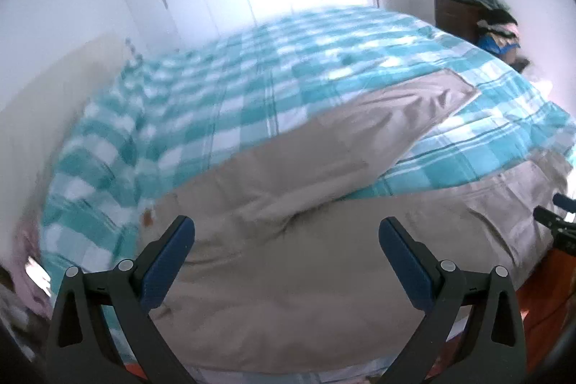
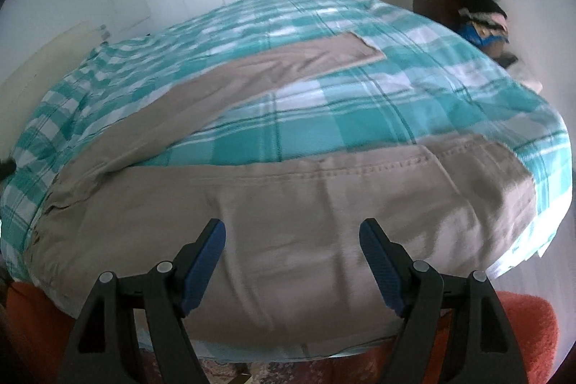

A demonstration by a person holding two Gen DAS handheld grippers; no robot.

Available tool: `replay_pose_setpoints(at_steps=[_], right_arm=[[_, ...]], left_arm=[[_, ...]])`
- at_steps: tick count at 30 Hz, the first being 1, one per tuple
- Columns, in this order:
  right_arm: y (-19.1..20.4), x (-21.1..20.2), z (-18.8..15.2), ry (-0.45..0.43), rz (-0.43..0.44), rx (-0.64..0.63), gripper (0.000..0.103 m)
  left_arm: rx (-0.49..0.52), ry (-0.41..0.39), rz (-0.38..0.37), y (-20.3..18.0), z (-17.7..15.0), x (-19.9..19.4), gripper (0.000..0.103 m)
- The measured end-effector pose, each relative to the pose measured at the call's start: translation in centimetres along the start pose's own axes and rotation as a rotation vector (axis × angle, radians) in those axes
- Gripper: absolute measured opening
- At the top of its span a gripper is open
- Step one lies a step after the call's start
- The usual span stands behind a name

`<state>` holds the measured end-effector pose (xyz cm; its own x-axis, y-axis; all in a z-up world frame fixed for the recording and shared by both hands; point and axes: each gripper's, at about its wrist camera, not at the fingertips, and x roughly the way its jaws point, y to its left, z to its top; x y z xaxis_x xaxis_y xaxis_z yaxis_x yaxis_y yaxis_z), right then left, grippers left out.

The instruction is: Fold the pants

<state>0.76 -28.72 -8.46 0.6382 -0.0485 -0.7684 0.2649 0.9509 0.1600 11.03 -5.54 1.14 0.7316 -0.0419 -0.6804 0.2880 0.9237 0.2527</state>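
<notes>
While above the beige pants (image 2: 273, 204), both tools, left tool (image 1: 287, 233) and right tool (image 2: 292, 236), wide apart, released, empty.

Bed (image 2: 450, 103) covered by a teal-and-white checked bedspread (image 1: 252, 89), beige pants (image 2: 288, 204) lying flat on it at the near edge, one leg (image 2: 252, 67) stretched away across the checks toward the far side

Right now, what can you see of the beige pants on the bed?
The pants are beige woven cloth with visible stitched seams. They lie spread on the teal checked bedspread, waist part near the bed's front edge, legs apart in a V: one leg reaches far across the bed. Lightly wrinkled, not yet folded; neither gripper holds them.
</notes>
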Motion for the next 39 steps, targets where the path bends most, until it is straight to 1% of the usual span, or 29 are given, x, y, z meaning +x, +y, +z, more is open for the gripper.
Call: replay_pose_setpoints(at_steps=[4, 8, 11, 21, 32, 35, 38, 39], right_arm=[[1.4, -2.1, 0.1, -0.037, 0.029, -0.026, 0.076], [2.6, -3.4, -0.2, -0.066, 0.029, -0.073, 0.076], [2.9, -3.8, -0.5, -0.076, 0.029, -0.085, 0.076], [2.8, -4.7, -1.0, -0.094, 0.032, -0.084, 0.076], [3.1, -4.7, -1.6, -0.087, 0.038, -0.098, 0.076], [3.3, -4.5, -1.8, -0.078, 0.042, -0.108, 0.076], [3.5, -3.8, -1.9, -0.049, 0.058, -0.114, 0.076], [3.5, -3.3, -1.9, -0.034, 0.069, -0.114, 0.077]], left_arm=[[0.040, -0.042, -0.002, -1.2, 0.7, -2.2, 0.102], [0.068, -0.073, 0.003, -2.1, 1.2, -3.7, 0.102], [0.083, -0.101, 0.011, -2.6, 1.5, -5.0, 0.102], [0.107, -0.133, 0.027, -3.8, 1.8, -6.8, 0.102], [0.107, -0.121, 0.032, -4.2, 1.5, -6.8, 0.102], [0.098, -0.093, 0.027, -4.0, 1.1, -5.9, 0.102], [0.083, -0.040, -0.003, -3.7, 0.6, -3.7, 0.102], [0.066, -0.015, -0.019, -3.2, 0.2, -2.2, 0.102]])
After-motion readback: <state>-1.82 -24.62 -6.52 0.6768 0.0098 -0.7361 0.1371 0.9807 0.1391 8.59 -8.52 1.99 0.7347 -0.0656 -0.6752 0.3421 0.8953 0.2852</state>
